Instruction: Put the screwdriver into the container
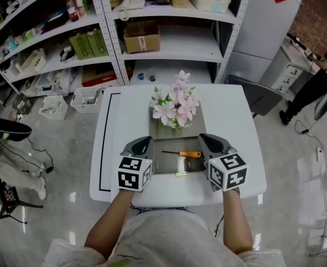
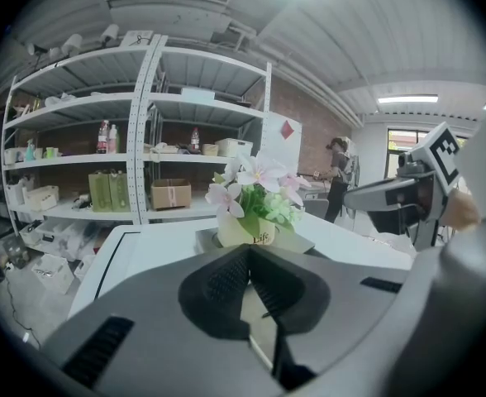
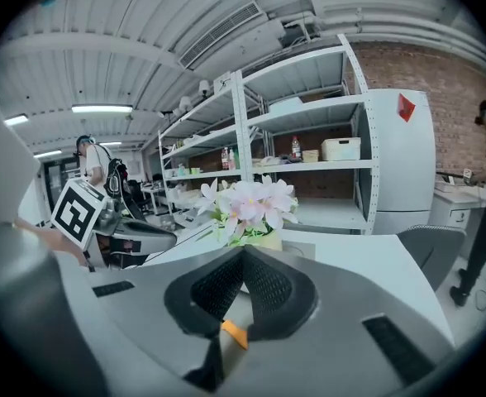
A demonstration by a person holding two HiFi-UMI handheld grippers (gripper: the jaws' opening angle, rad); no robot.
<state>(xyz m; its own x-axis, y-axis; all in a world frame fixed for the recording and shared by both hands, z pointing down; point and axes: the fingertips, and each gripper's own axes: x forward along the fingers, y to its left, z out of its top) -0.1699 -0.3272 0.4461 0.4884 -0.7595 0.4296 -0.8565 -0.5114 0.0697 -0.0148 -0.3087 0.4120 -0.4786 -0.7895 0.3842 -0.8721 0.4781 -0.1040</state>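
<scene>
Orange-handled screwdriver [image 1: 183,153]: 1 | container [image 1: 164,164]: 1 | left claw [image 2: 248,251], right claw [image 3: 244,251]: 2, closed

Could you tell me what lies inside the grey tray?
A screwdriver, potted flowers and a small white item; the left gripper and right gripper hide parts of its sides.

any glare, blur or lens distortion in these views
Head view: shelves bow outward, bright glare patches on the glossy floor. Left gripper view: dark round corners, flowers sharp. Right gripper view: same fisheye bend, ceiling lamp blown out.
</scene>
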